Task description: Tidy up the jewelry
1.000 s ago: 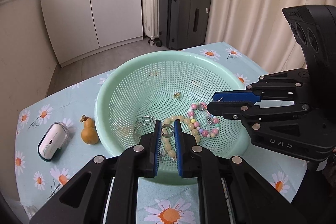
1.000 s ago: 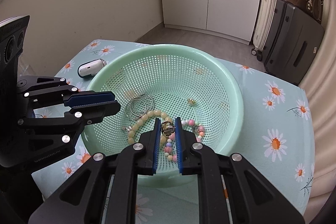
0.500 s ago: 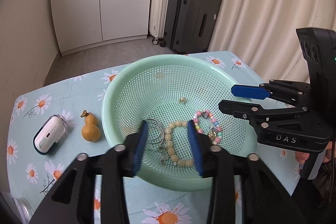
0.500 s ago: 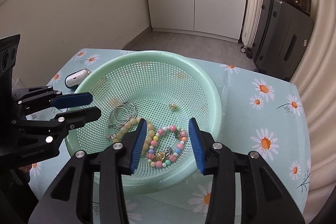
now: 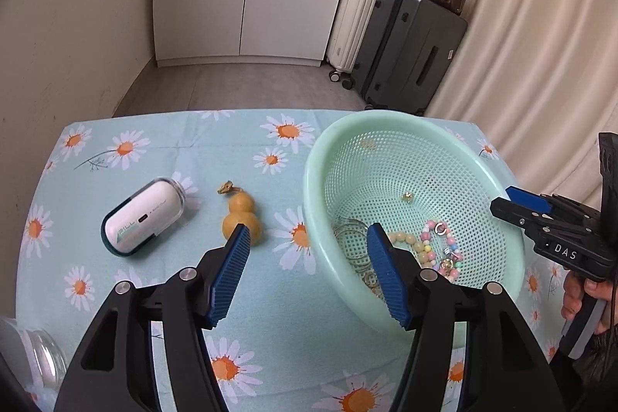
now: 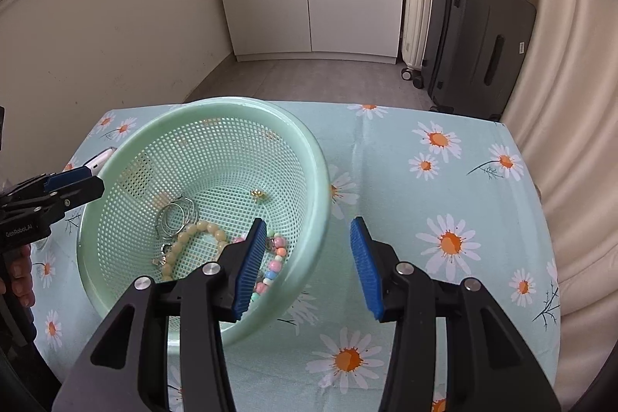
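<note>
Jewelry sits in the mint mesh basket (image 5: 513, 234) on the daisy tablecloth (image 6: 444, 188): silver bangles (image 6: 175, 217), cream bead bracelet (image 6: 193, 238), pastel bead bracelet (image 5: 444, 249), small gold piece (image 6: 258, 194). Left gripper (image 5: 307, 269) hangs over the basket's left rim, jaws wide apart, holding nothing; right gripper (image 6: 309, 265) straddles the right rim, jaws likewise apart. Yellow gourd charm (image 5: 241, 218) and white case (image 5: 143, 215) lie left of the basket.
</note>
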`<state>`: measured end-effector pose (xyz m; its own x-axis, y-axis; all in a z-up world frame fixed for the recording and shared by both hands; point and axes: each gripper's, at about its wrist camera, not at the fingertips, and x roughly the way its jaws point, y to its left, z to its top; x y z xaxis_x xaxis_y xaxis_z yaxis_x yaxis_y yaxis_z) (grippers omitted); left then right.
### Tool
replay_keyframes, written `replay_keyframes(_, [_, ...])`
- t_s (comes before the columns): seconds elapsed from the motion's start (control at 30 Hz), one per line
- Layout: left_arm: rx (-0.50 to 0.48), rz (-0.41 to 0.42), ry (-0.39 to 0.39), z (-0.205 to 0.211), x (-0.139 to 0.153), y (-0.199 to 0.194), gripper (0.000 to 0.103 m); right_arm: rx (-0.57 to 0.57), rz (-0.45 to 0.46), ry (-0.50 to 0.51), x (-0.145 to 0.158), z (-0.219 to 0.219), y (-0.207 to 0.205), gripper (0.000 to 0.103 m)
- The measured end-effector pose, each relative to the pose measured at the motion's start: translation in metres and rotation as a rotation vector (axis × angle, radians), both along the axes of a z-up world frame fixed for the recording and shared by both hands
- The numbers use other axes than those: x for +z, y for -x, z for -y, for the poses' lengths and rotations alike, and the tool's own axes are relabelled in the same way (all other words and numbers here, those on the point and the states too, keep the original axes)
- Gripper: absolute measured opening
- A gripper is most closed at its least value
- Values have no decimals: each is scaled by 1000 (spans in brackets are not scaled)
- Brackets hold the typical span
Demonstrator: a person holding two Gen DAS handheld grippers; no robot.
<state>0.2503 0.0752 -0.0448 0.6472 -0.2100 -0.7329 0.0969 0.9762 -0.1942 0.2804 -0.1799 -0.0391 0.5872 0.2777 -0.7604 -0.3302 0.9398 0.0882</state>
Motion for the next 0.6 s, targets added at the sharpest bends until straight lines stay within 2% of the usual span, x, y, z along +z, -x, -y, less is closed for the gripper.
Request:
replay_keyframes(0.07, [-12,-10,-28,5,-7,1,61,-6,-21,3,-6,0,-1,46])
replay_keyframes(0.23, [-33,-39,-8,14,-16,0,61,-8,-53,-31,-10,3,0,45])
replay_keyframes(0.3, [-49,-50,-11,21,-18,0,61,-1,-74,-51,-11,3,-1,39])
replay_keyframes(0.37, [-75,-47,-26,29,-19,2,61,19,-72,-42,-10,0,1,34])
replay_keyframes(0.6, [-138,-28,-70,47,-15,11,61,45,-63,-1,-10,-4,8,34])
